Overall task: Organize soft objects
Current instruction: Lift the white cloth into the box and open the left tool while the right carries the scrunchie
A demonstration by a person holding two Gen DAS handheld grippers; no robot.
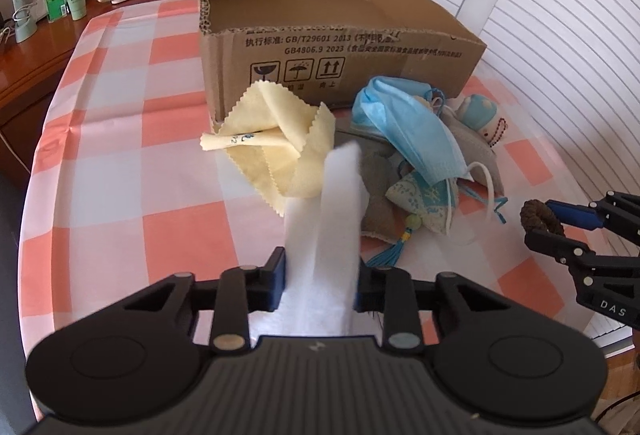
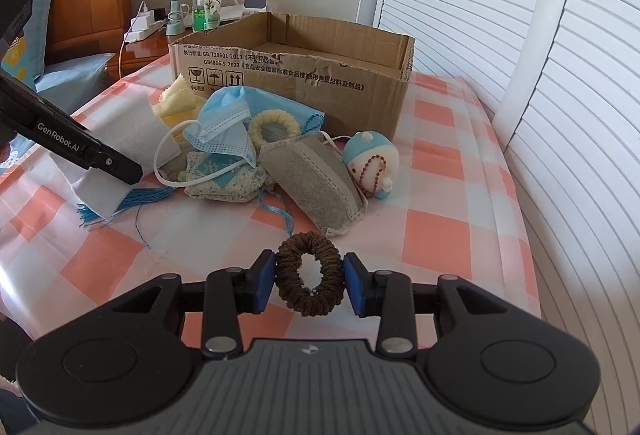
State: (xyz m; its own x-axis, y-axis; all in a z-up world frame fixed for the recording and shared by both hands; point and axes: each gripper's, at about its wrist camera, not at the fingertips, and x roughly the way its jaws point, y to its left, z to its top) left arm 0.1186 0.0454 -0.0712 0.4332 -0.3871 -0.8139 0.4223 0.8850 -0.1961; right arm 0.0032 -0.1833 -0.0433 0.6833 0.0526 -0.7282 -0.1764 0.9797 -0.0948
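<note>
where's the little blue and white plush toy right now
In the right wrist view, the plush toy lies on the checked tablecloth right of the grey mask, just before the cardboard box.

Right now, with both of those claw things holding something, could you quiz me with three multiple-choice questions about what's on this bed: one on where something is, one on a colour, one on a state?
1. Where is the yellow cloth?
A. inside the cardboard box
B. in front of the cardboard box
C. on the nightstand

2. What colour is the hair tie in the right gripper?
A. brown
B. blue
C. pink

3. What is the left gripper doing?
A. hanging open
B. gripping a doll
C. gripping a white cloth

Answers: 1 B, it lies against the box's front wall. 2 A, the ring between the pads is brown. 3 C, white fabric stands pinched between its fingers.
</note>
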